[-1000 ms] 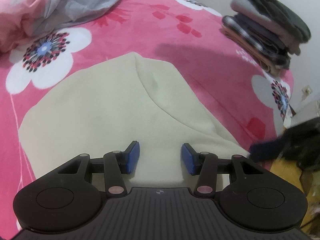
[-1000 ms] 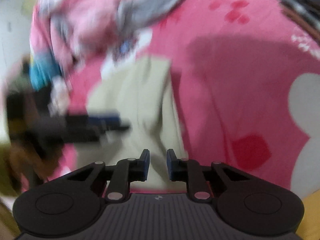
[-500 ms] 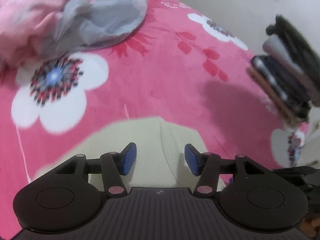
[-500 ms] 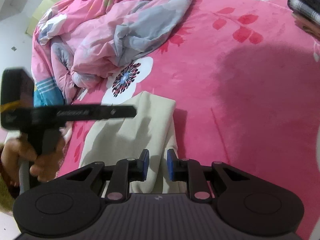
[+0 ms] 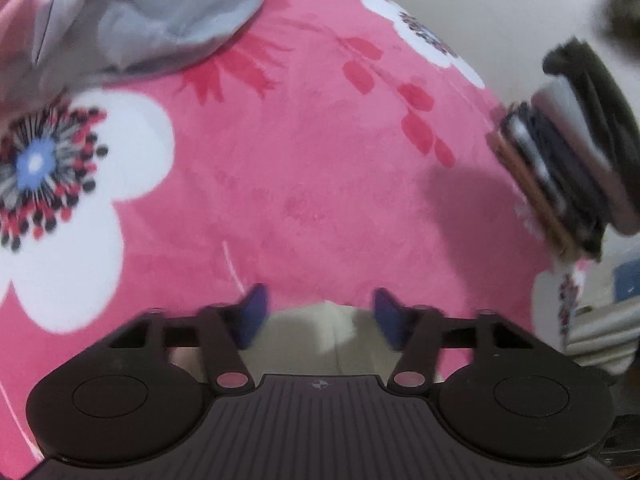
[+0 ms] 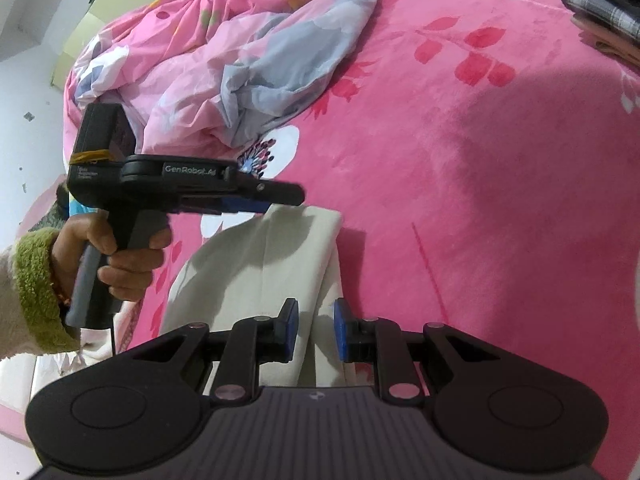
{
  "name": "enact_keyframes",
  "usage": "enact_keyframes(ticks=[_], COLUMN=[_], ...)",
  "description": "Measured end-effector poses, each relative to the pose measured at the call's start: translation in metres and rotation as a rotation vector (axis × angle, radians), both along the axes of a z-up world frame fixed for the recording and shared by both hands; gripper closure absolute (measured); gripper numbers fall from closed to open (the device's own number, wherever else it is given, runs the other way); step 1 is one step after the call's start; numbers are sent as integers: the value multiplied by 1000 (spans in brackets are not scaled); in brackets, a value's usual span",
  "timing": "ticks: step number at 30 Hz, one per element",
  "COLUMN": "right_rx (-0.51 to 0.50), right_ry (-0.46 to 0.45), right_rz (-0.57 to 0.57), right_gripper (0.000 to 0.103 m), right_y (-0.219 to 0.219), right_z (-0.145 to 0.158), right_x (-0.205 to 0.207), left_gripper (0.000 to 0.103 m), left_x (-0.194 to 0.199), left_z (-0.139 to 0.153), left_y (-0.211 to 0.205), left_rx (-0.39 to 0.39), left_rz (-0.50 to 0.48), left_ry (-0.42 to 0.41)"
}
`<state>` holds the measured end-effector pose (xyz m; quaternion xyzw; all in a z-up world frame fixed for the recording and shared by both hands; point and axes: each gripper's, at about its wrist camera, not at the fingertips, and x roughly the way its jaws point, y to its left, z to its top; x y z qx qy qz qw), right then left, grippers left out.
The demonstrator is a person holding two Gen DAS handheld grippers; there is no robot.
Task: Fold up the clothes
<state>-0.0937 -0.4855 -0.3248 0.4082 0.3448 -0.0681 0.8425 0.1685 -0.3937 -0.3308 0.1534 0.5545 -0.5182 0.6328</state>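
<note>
A cream garment (image 6: 276,264) lies folded lengthwise on the pink floral blanket (image 6: 460,184). Only its far end shows in the left wrist view (image 5: 320,328). My left gripper (image 5: 318,316) is open and empty, hovering over that far end; in the right wrist view it (image 6: 276,196) reaches in from the left above the garment's far corner. My right gripper (image 6: 314,332) is open with a narrow gap, its jaws on either side of the garment's right edge near the near end, gripping nothing.
A crumpled pink and grey quilt (image 6: 240,60) lies at the back left. A stack of folded dark clothes (image 5: 568,160) sits at the right edge of the bed, also seen in the right wrist view (image 6: 604,8). A wall lies behind.
My left gripper has moved forward along the garment to its far end, still open. My right gripper has steadied near the garment's near right edge and kept its narrow opening.
</note>
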Motion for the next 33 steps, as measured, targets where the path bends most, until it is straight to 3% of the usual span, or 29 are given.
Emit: enact_keyframes(ticks=[2, 8, 10, 15, 21, 23, 27, 31, 33], right_rx=[0, 16, 46, 122, 274, 279, -15, -258, -363], right_ry=[-8, -62, -98, -186, -65, -59, -70, -109, -129], right_rz=[0, 15, 30, 66, -35, -58, -24, 79, 132], right_gripper=[83, 86, 96, 96, 95, 92, 89, 60, 58], right_y=[-2, -3, -2, 1, -7, -10, 2, 25, 36], right_z=[-1, -5, -5, -5, -35, -30, 14, 36, 44], right_x=[4, 17, 21, 29, 36, 32, 23, 34, 42], left_gripper=[62, 63, 71, 89, 92, 92, 92, 92, 92], left_x=[5, 9, 9, 14, 17, 17, 18, 18, 18], left_z=[1, 3, 4, 10, 15, 16, 17, 17, 17], left_y=[4, 10, 12, 23, 32, 33, 34, 35, 36], left_rx=[-5, -13, -28, -71, -100, -105, -113, -115, -115], left_rz=[8, -18, -25, 10, 56, 61, 70, 75, 82], left_ry=[40, 90, 84, 139, 175, 179, 186, 188, 192])
